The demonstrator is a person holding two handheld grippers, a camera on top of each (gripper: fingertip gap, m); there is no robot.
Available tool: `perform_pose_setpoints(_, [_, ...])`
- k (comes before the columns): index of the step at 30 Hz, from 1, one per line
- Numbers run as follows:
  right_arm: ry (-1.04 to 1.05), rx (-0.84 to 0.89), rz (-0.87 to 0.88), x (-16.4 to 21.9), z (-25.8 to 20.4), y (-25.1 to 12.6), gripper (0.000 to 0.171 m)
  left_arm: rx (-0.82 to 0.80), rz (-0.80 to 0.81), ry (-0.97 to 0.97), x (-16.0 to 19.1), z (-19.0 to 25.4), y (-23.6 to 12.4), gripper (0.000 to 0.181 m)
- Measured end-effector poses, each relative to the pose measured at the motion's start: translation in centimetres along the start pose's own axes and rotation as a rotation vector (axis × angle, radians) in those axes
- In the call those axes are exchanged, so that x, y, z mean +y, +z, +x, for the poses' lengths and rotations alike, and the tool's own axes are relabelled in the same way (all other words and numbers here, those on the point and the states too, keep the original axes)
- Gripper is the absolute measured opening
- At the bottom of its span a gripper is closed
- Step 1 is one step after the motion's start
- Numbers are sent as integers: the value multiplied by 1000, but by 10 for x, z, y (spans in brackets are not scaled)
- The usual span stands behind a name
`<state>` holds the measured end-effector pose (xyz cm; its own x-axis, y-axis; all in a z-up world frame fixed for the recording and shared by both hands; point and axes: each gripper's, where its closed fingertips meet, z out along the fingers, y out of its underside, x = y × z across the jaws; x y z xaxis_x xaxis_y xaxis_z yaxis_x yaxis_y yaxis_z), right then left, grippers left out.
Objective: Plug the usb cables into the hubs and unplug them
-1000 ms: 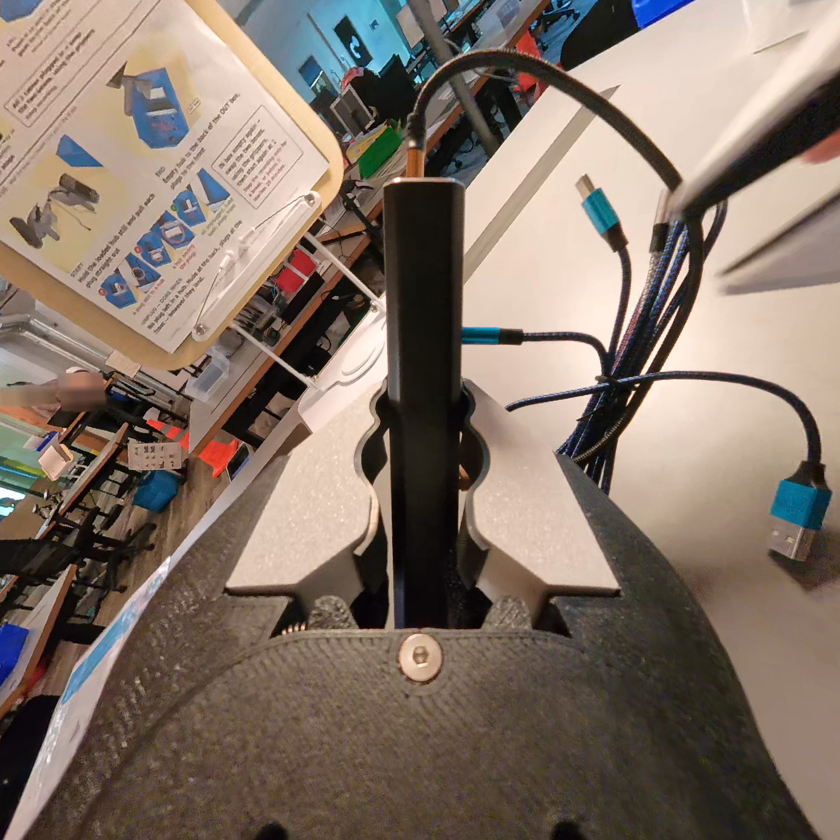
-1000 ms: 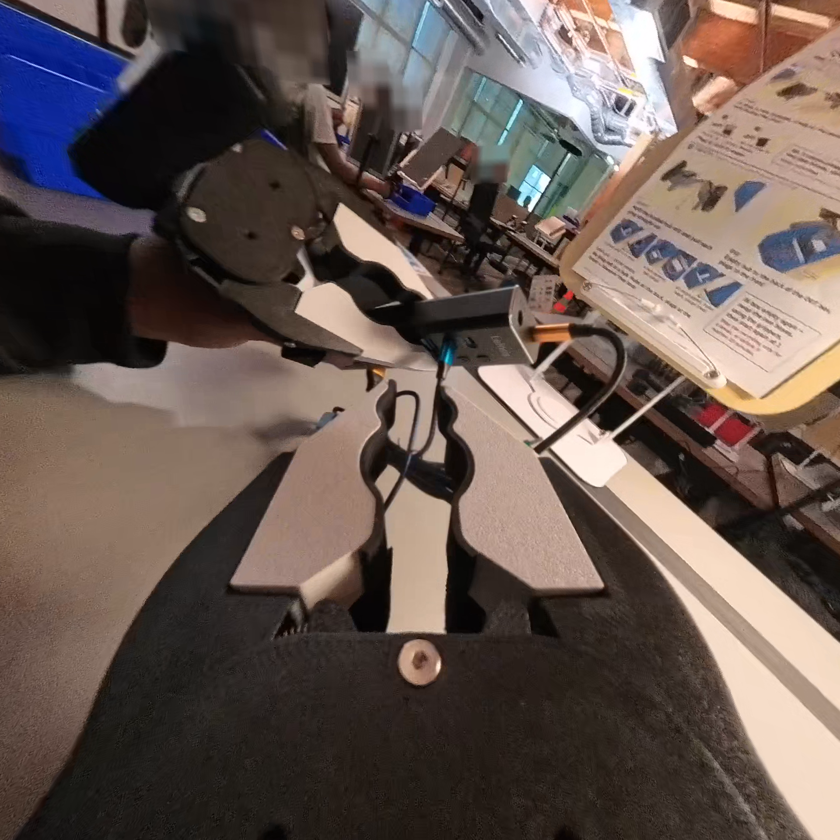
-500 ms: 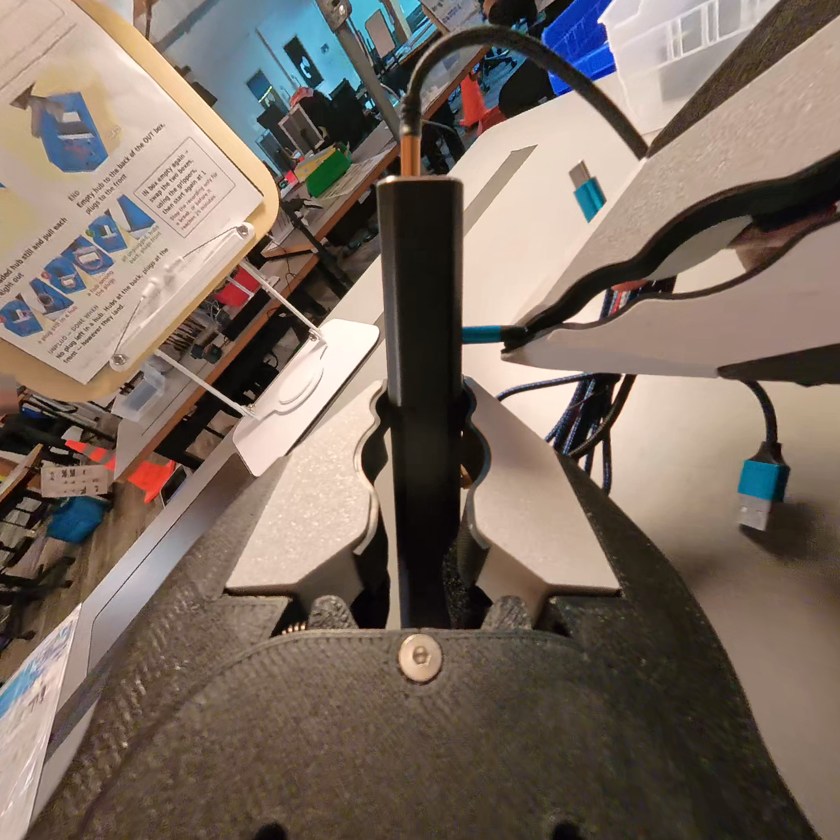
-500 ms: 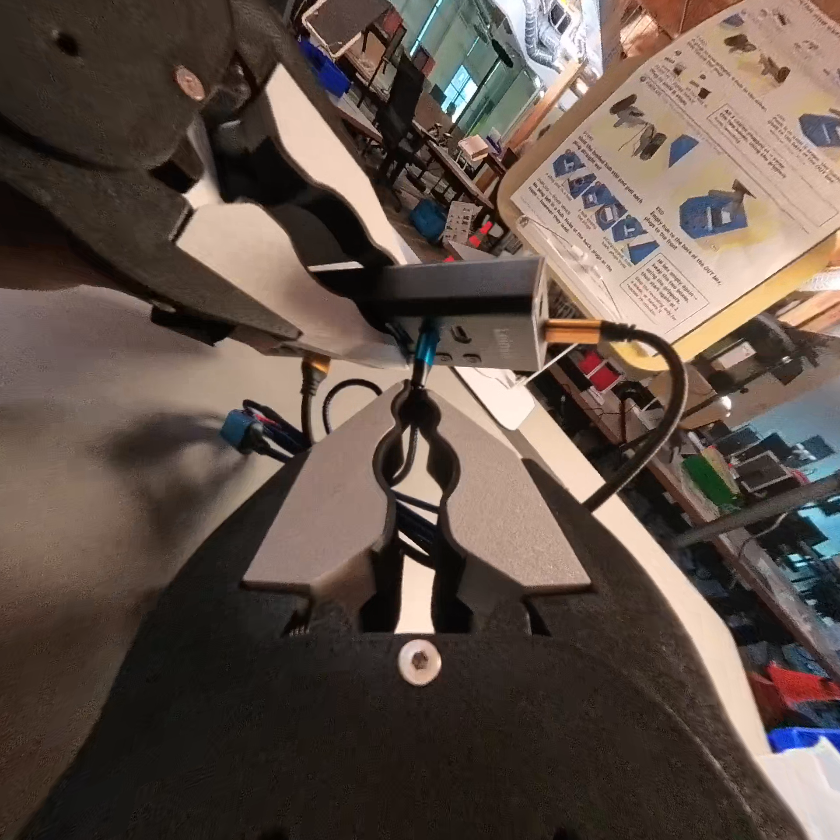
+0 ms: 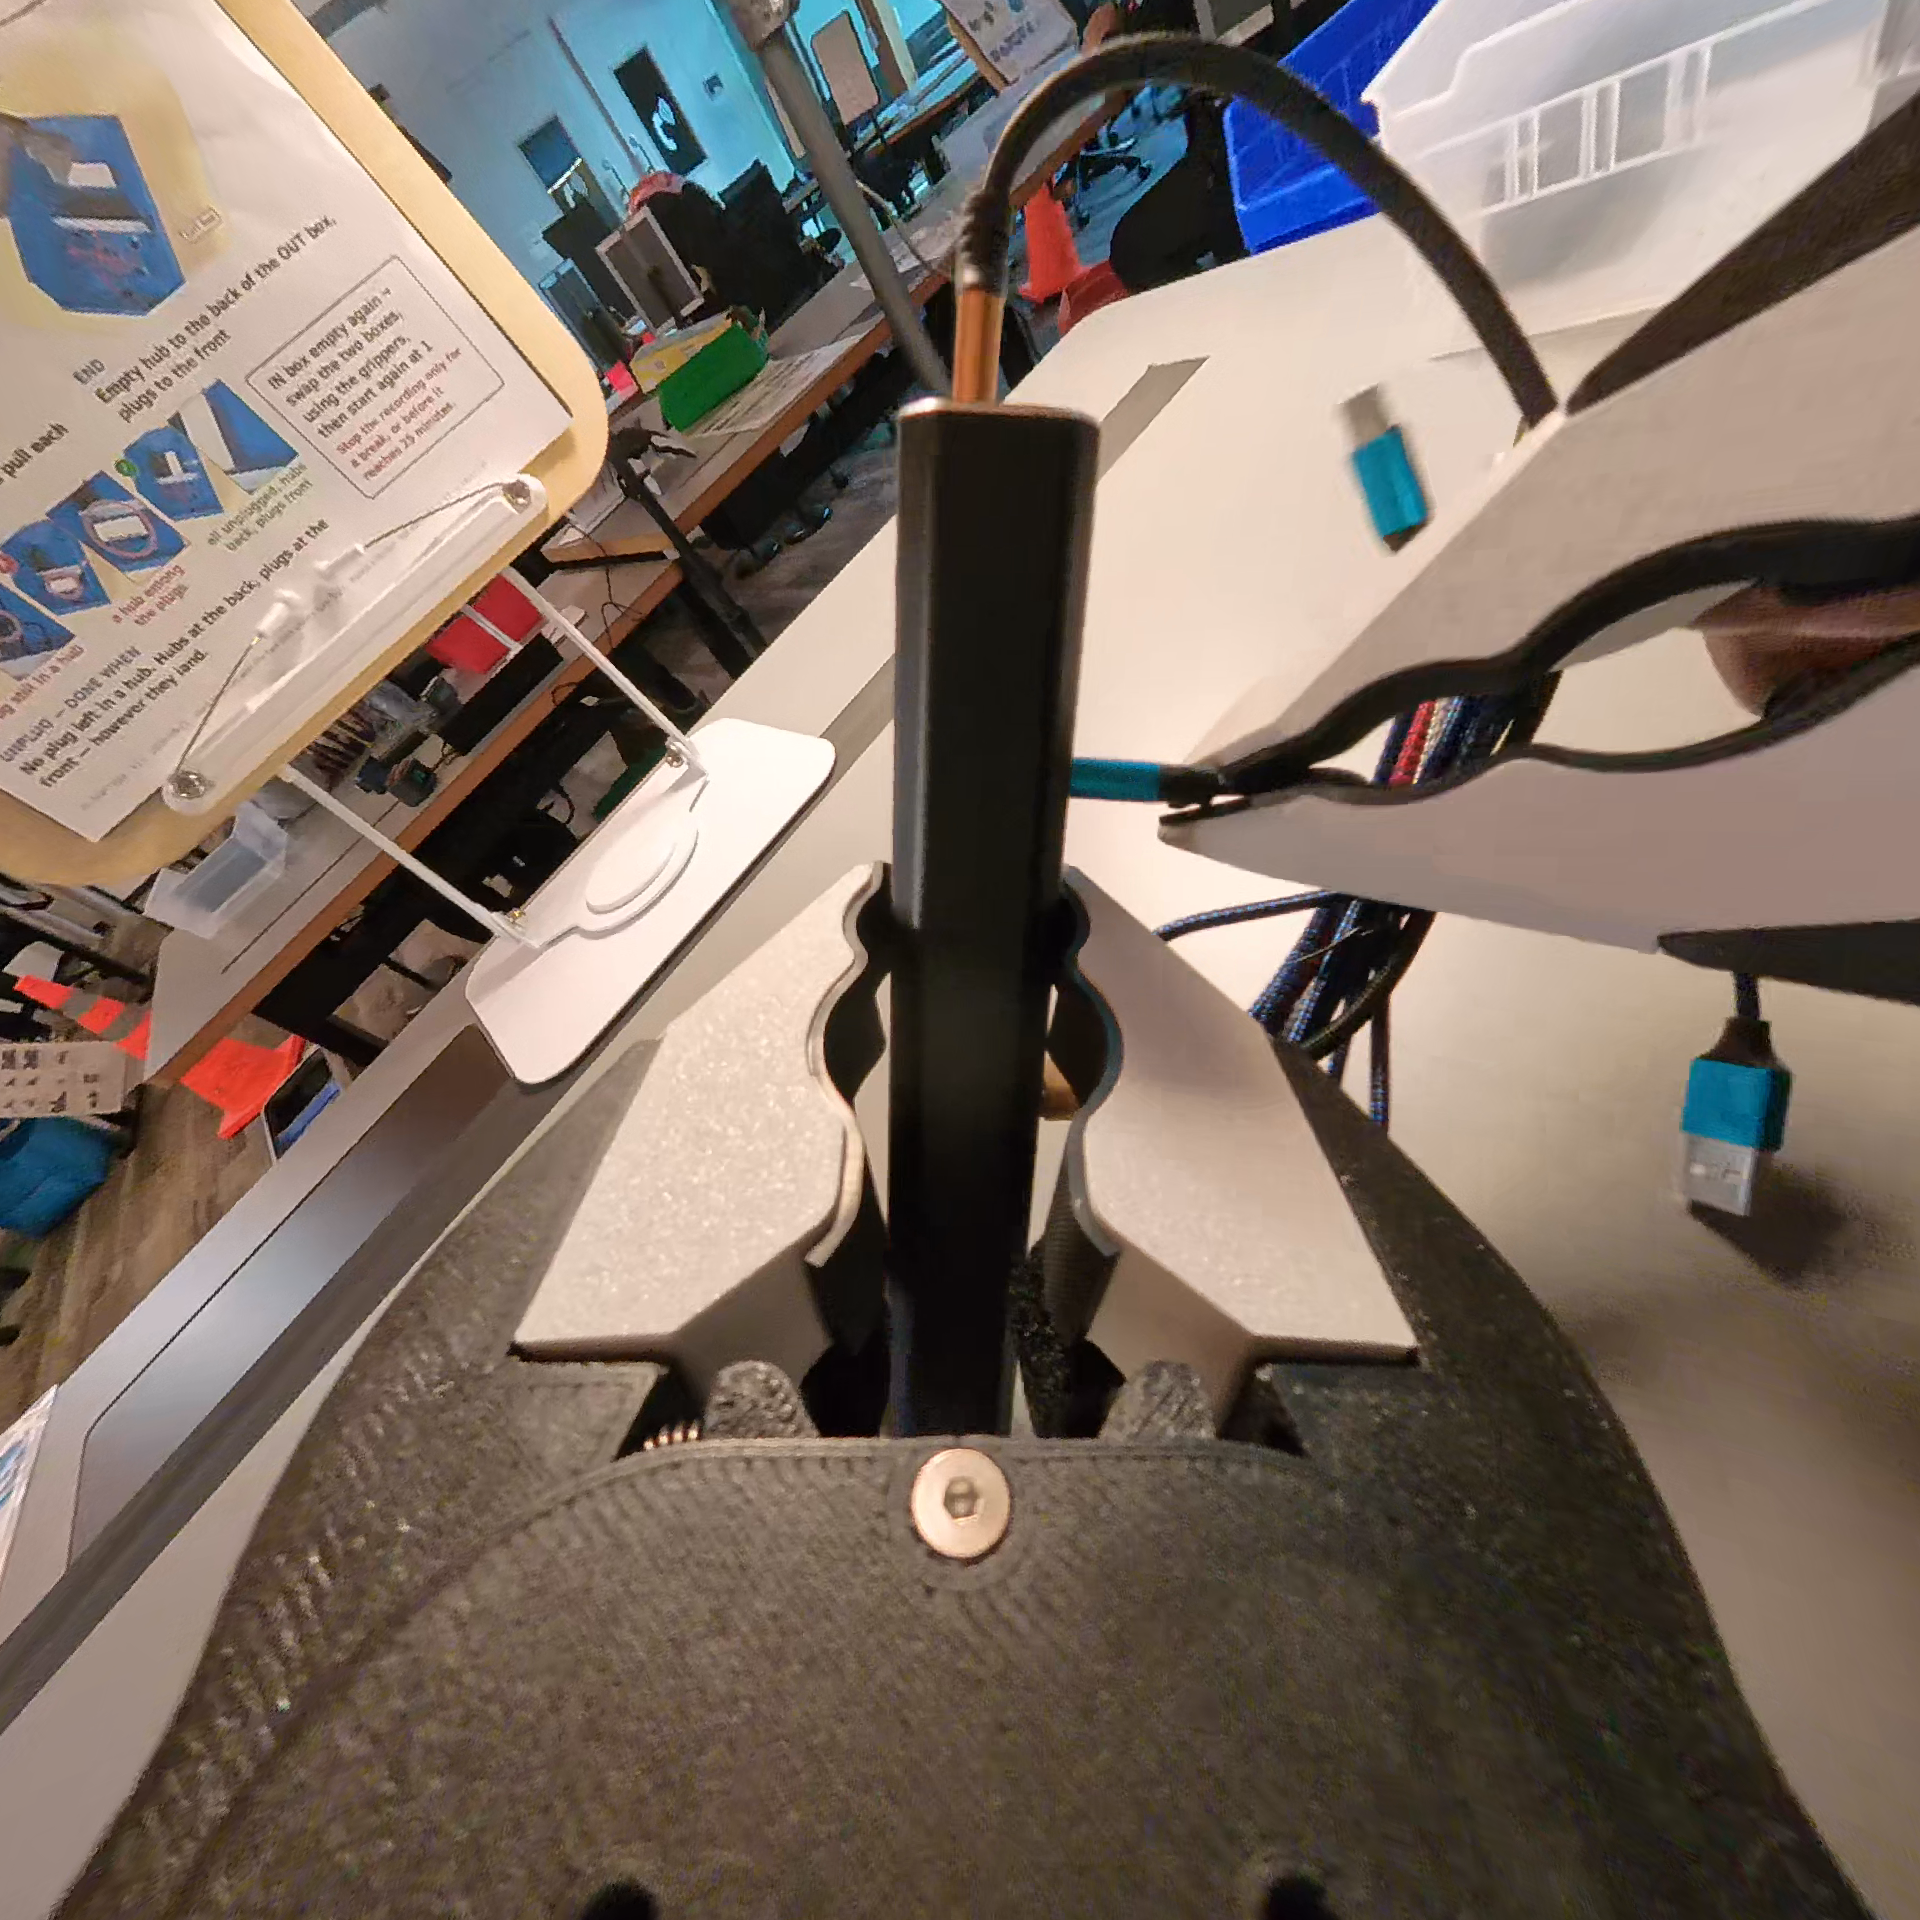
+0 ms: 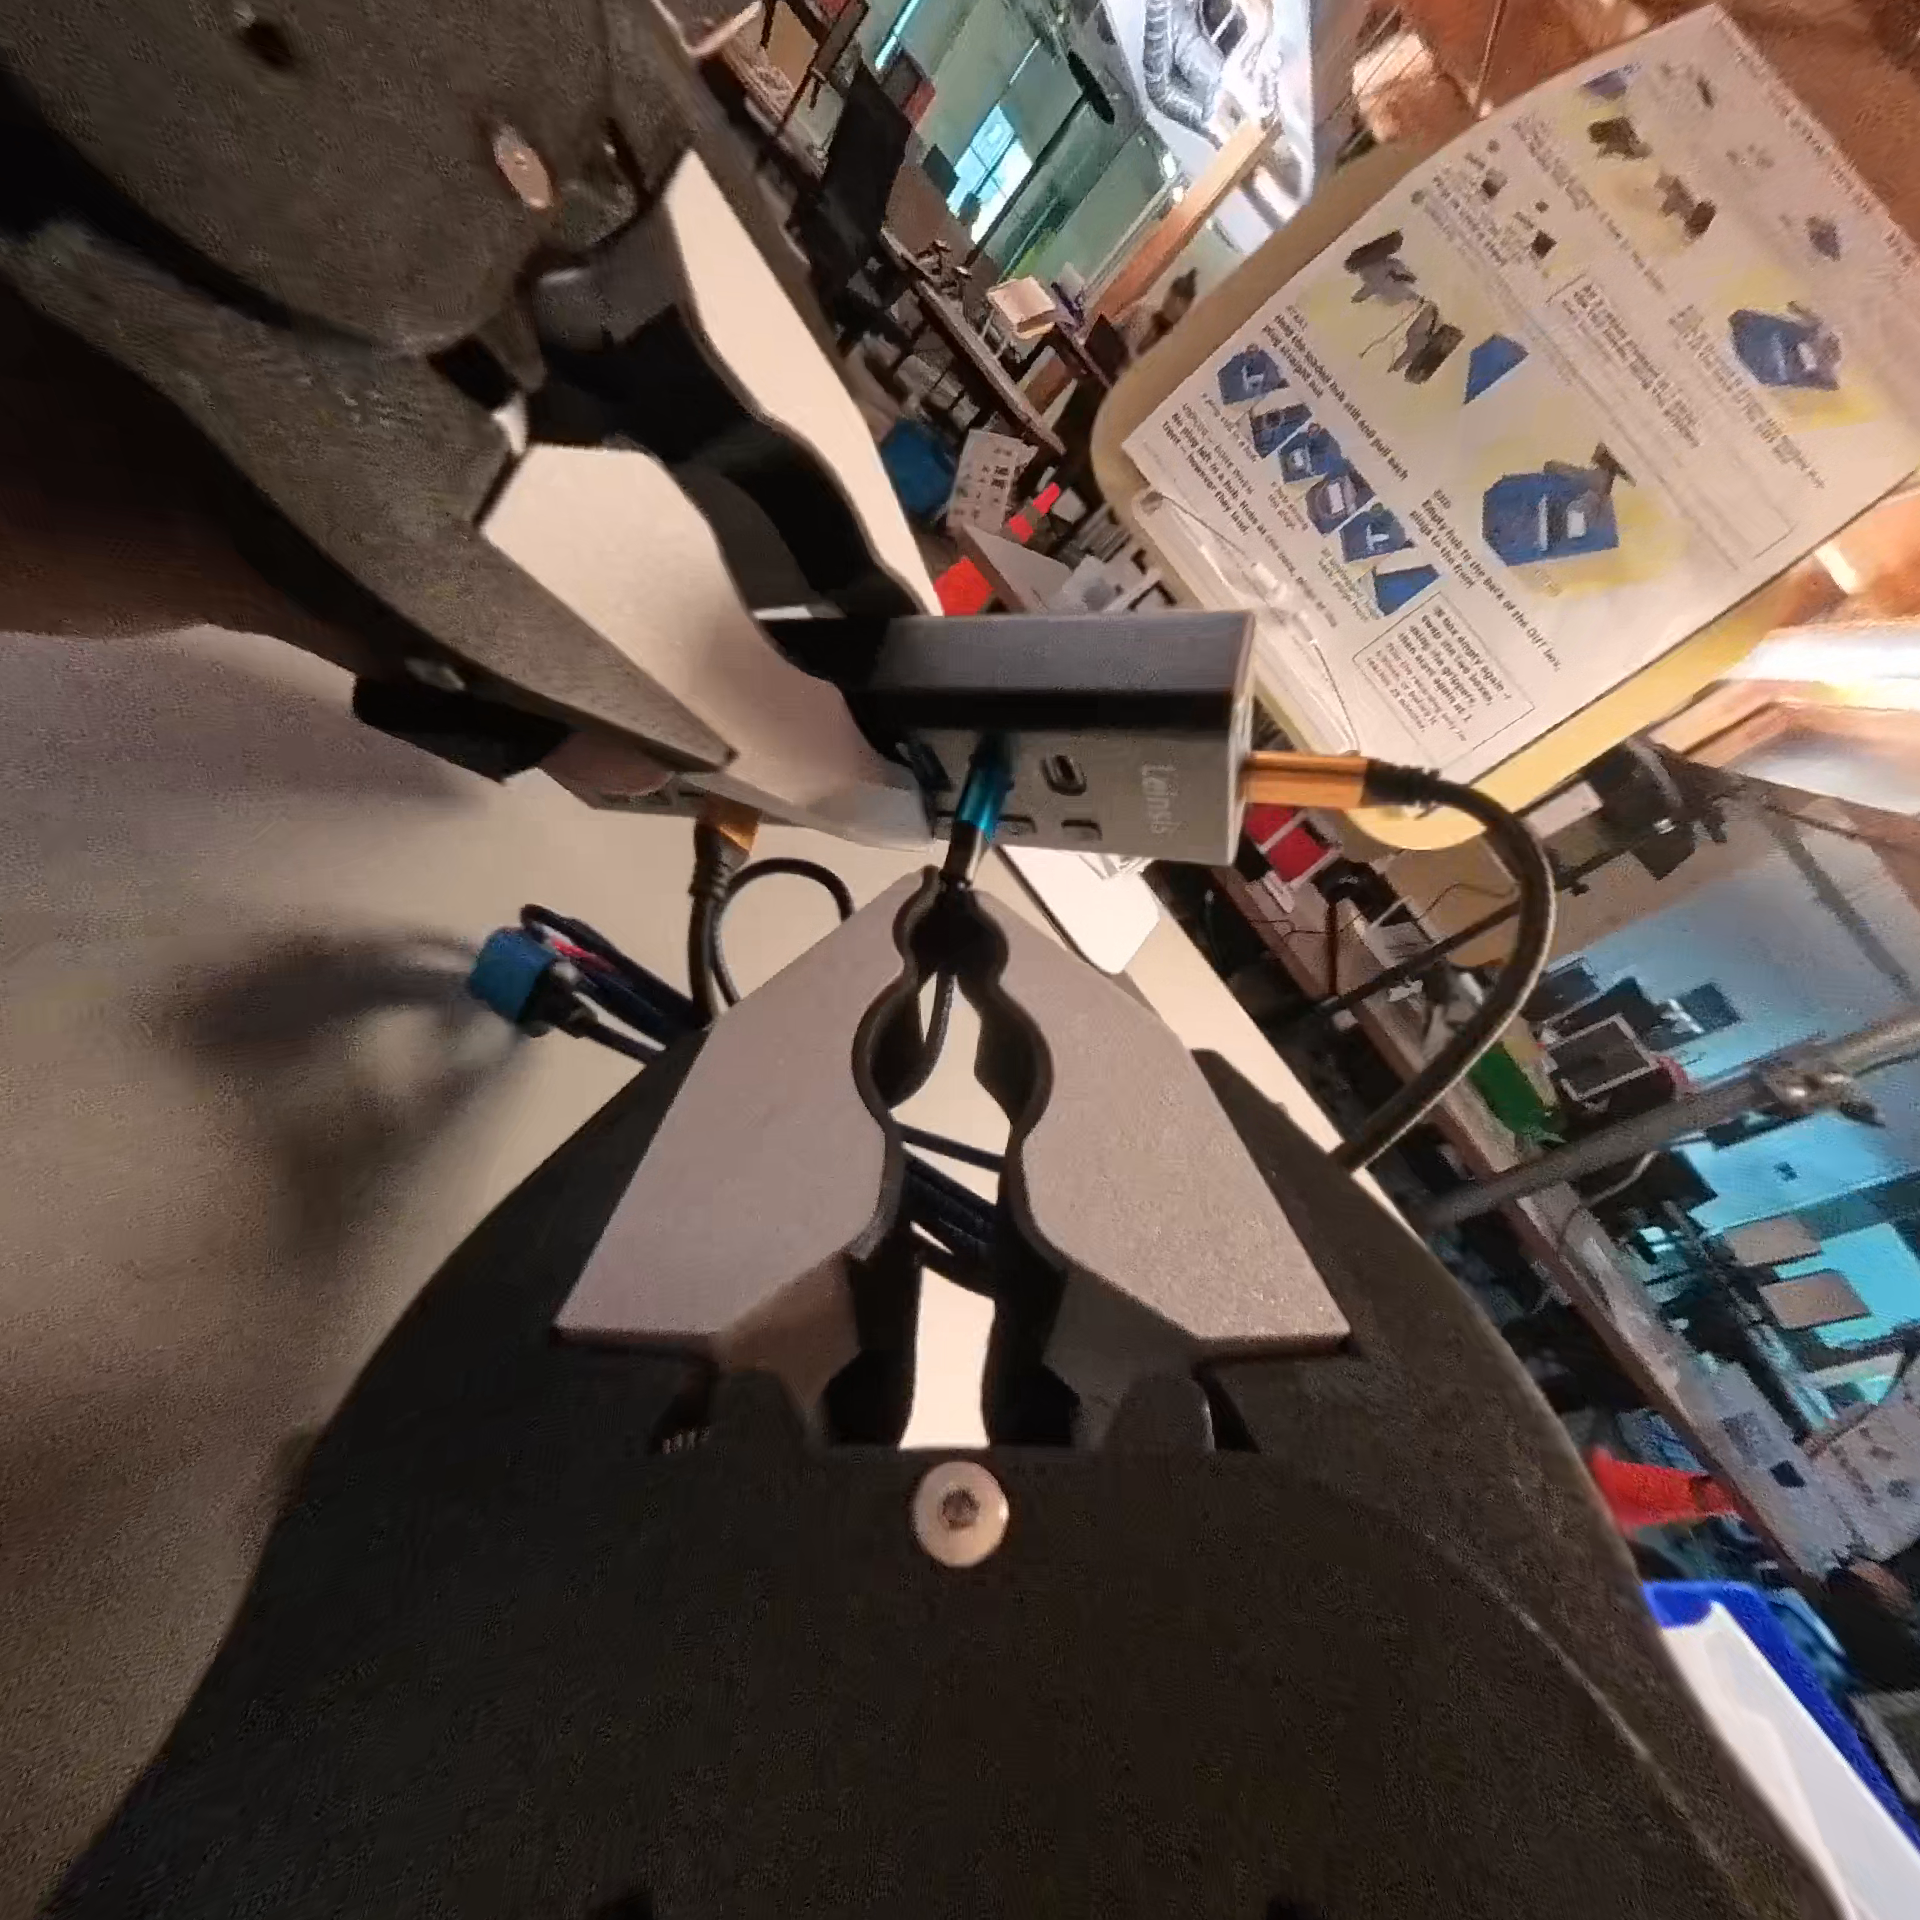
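My left gripper [image 5: 971, 904] is shut on a black usb hub [image 5: 982, 727] that sticks out past its tips. A gold-ended black cable [image 5: 977, 332] leaves the hub's far end. A blue usb plug [image 5: 1112, 779] sits in the hub's right side. My right gripper [image 6: 951, 883] is shut on the black neck just behind this blue plug [image 6: 982, 805], right below the hub [image 6: 1091, 717]. In the left wrist view the right gripper [image 5: 1205, 800] reaches in from the right. In the right wrist view the left gripper [image 6: 831, 769] comes from the upper left.
Loose blue-ended usb plugs [image 5: 1730, 1127] [image 5: 1382, 488] and a bundle of braided cables [image 5: 1340, 987] lie on the pale table [image 5: 1558, 1403]. An instruction sheet on a clipboard stand [image 5: 260, 416] stands at the table's left edge. A clear bin [image 5: 1621, 135] is at the back right. Less than 4 cm separates the two grippers' tips.
My right gripper came in from the right, closed on the neck of the blue plug in the hub and stays there. The left gripper kept its hold on the hub while tilting.
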<state>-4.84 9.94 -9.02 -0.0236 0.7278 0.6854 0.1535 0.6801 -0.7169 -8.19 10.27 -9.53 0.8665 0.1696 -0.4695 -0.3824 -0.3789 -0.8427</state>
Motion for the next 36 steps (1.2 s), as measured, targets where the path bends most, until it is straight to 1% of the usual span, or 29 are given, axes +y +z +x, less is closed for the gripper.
perform_pose_setpoints(1, [-8,-3,-5,1,-1,0,1,3,-6,6,2,1,0,30])
perform_pose_setpoints(4, [58,-29,-38,7,1,2,1,-16,-24,25,3,-1,3,31])
perform_pose_setpoints(6, [-4,-35,6,-1,-8,-4,1,-78,-52,-23,10,-21,3,30])
perform_pose_setpoints(8, [-53,15,-3,4,0,-7,1,-101,-47,-109,20,-46,-7,30])
perform_pose_setpoints(10, [23,-16,26,3,9,-8,1,-133,-53,-95,25,-59,-18,30])
perform_pose_setpoints(11, [14,-47,62,-1,4,-9,1,-128,-49,-111,25,-61,-20,30])
perform_pose_setpoints(14, [-53,-50,71,-4,-12,-7,1,-86,-73,-143,31,-55,-17,30])
perform_pose_setpoints(17, [-60,-33,42,-3,-13,-1,2,-17,-82,-161,33,-38,-10,29])
perform_pose_setpoints(20, [-53,-69,31,1,-18,1,17,11,-89,-149,31,-26,-6,29])
perform_pose_setpoints(22, [-35,-127,71,-1,-23,-3,28,15,-89,-151,31,-23,-6,30])
perform_pose_setpoints(25, [12,-187,179,-12,-17,-17,37,31,-73,-203,29,-26,-9,29])
perform_pose_setpoints(28, [67,-240,287,-23,-2,-32,38,45,-53,-293,30,-32,-12,29])
perform_pose_setpoints(30, [88,-288,344,-27,5,-43,35,49,-48,-341,34,-37,-13,30])
perform_pose_setpoints(32, [127,-327,344,-21,17,-47,30,62,-37,-397,37,-40,-15,29])
perform_pose_setpoints(33, [159,-352,316,-12,22,-46,27,70,-29,-424,38,-42,-16,29])
perform_pose_setpoints(36, [265,-421,169,25,30,-33,25,102,16,-501,35,-45,-21,29])
